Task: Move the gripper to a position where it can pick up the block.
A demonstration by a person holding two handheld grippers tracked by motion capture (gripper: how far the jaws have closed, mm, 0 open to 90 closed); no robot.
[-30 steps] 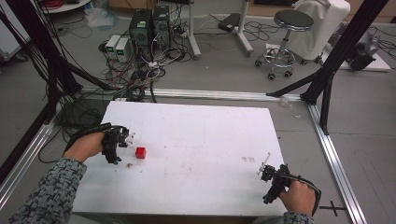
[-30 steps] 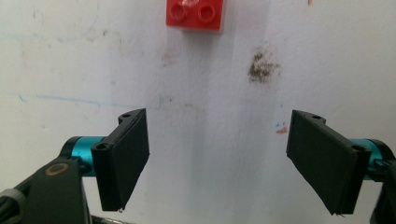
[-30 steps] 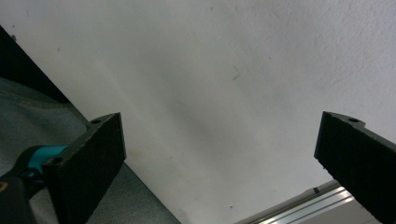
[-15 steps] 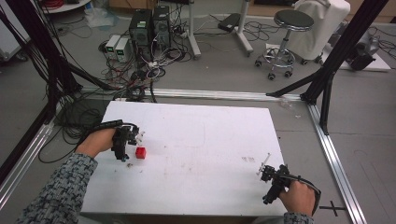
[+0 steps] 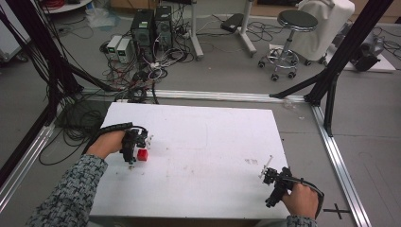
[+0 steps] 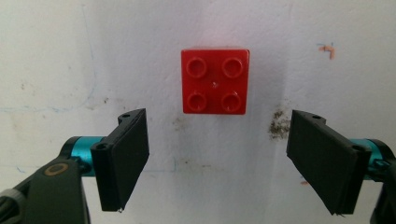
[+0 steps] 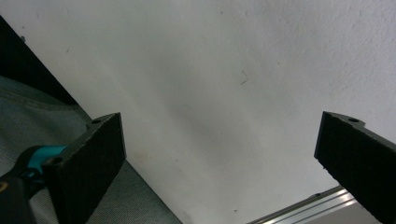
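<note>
You are working in a lab or robotics test space, not a home. Your white tabletop (image 5: pixel 213 142) sits inside a black metal frame (image 5: pixel 340 52) with aluminium rails (image 5: pixel 338 156) running along the grey floor beside it. Beyond the far edge, computer towers (image 5: pixel 151 26) stand on the floor amid tangled cables (image 5: pixel 142 80), and a round rolling stool (image 5: pixel 293 28) waits near the far right corner

red brick (image 6: pixel 214 80) lone obstacle, beyond parted jaws | white table (image 5: pixel 213 142) bare around it
</note>
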